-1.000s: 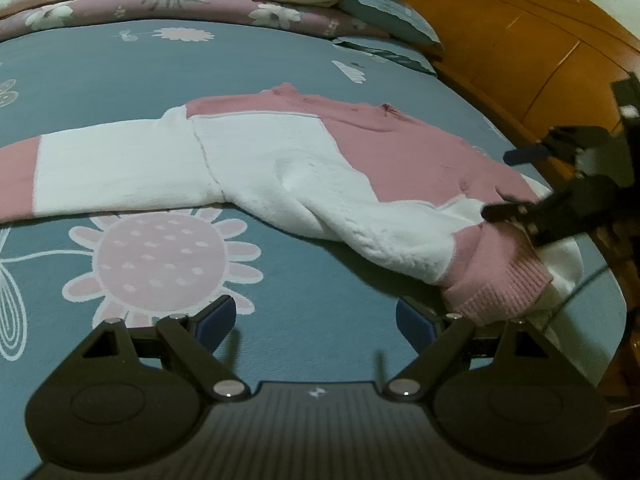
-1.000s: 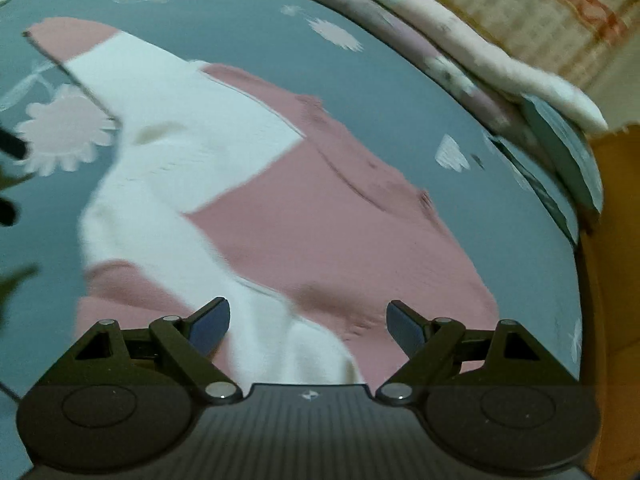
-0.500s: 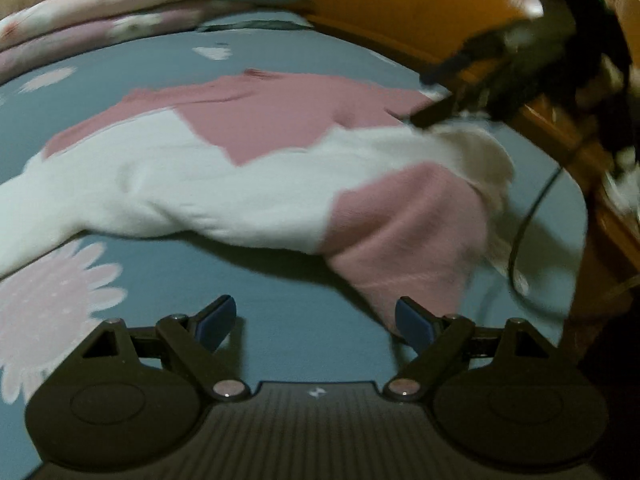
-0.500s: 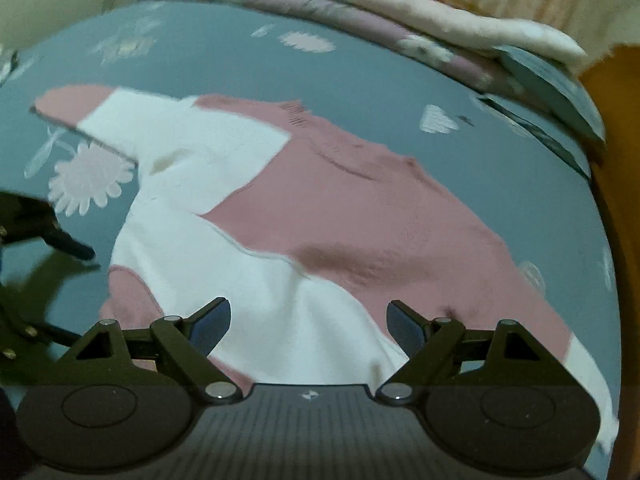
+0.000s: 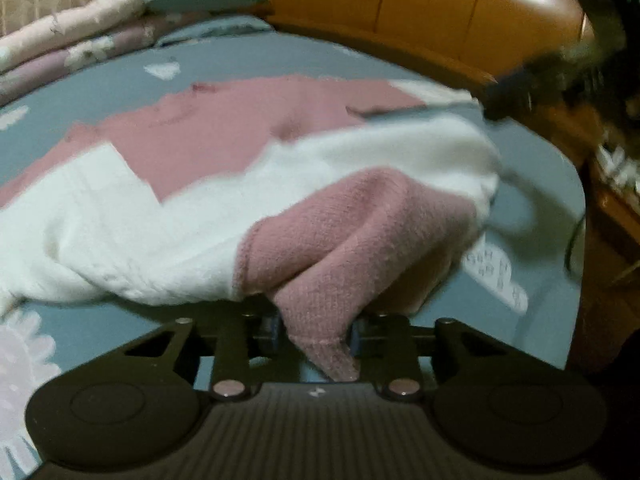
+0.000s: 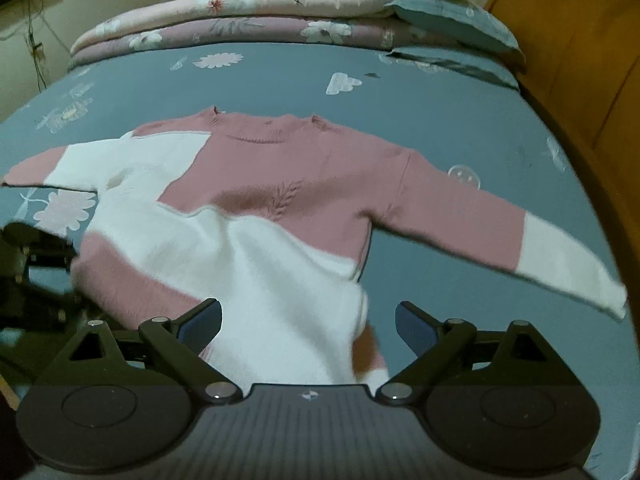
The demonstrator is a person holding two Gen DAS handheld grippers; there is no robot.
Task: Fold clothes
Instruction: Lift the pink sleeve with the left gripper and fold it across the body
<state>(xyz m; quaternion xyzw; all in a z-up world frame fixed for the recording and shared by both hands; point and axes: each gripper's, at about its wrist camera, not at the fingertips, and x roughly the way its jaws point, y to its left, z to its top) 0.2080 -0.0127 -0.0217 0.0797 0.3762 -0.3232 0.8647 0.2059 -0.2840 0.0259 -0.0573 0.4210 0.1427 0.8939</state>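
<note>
— What changed?

— My left gripper (image 5: 316, 330), wide apart a second ago, is closing on the sweater's (image 6: 288, 184) pink hem. My right gripper (image 6: 308, 324) is opening, gripping nothing.

— The sweater?

— Spread on the bed (image 6: 420, 120); folding can start.

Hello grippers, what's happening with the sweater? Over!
Left gripper closing on pink knit hem. Right gripper opening, white hem between its jaws, ungripped. Pink-and-white knit sweater flat on blue floral bedsheet. Nothing in the way.
</note>
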